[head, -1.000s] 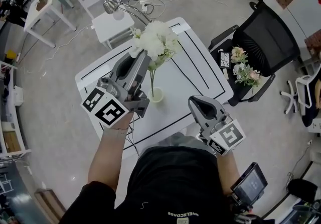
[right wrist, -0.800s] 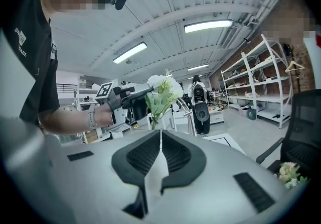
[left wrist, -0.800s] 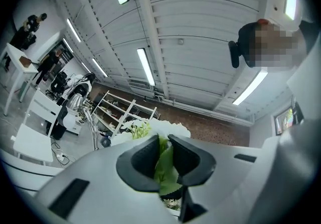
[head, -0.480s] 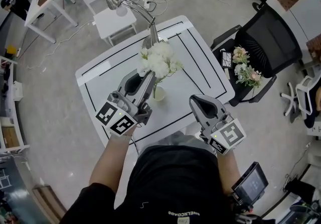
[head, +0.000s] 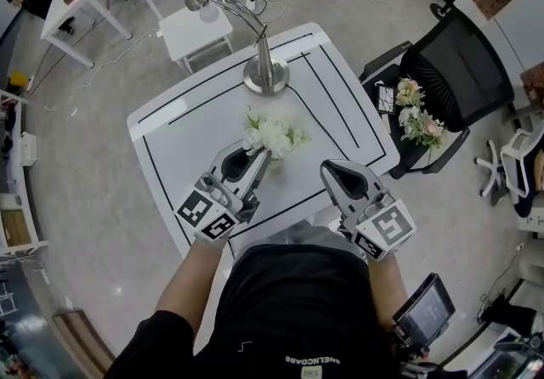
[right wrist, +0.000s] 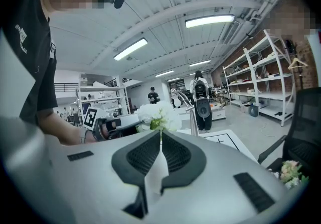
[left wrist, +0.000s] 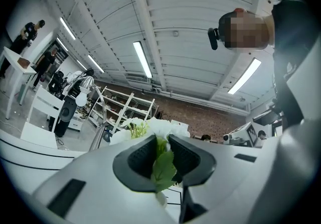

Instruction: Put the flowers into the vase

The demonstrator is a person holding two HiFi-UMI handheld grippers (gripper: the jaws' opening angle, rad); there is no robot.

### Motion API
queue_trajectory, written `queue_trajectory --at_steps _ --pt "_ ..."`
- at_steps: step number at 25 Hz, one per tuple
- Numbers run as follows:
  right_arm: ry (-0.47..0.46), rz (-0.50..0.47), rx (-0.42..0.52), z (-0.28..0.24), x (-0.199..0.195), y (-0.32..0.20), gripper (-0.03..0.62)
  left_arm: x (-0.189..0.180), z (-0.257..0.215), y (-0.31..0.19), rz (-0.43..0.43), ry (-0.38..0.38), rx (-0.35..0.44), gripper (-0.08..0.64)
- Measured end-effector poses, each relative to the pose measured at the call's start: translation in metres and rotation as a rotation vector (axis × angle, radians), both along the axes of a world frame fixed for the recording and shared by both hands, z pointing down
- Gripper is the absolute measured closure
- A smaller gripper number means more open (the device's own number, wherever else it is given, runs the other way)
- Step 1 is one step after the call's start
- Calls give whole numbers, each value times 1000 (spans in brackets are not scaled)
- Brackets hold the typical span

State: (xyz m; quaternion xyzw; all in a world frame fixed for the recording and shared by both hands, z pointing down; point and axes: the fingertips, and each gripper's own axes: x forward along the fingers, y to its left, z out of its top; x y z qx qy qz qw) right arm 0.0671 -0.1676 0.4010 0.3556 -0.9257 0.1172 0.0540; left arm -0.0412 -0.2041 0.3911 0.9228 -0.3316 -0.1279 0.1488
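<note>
A bunch of white flowers [head: 276, 136] with green leaves stands low over the middle of the white table [head: 183, 135]. My left gripper [head: 260, 153] is shut on its green stem, just below the blooms. In the left gripper view a leaf and stem [left wrist: 163, 163] sit pinched between the jaws, with the blooms [left wrist: 150, 128] beyond. The blooms and this gripper hide the vase. My right gripper [head: 332, 168] hovers at the table's near right edge, jaws together and nothing in them. From the right gripper view [right wrist: 160, 135] the flowers [right wrist: 158, 115] show ahead.
A silver desk lamp [head: 264, 71] stands at the table's far side. A second bunch of pink and white flowers [head: 413, 114] lies on the black office chair [head: 455, 71] to the right. A white chair [head: 183, 12] stands behind the table.
My left gripper has sunk toward the table with the flowers. The blooms now sit low where the pale vase showed before, and the lamp base has come into sight. The right gripper stayed still.
</note>
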Motion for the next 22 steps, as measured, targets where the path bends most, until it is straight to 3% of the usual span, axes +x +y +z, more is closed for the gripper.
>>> queue_trajectory --at_steps 10,22 --pt "4 -9 -10 6 -5 1 591 -5 18 19 19 -17 -23 480" --pt "5 -19 -13 9 -14 8 591 -10 37 48 42 -96 -58 440"
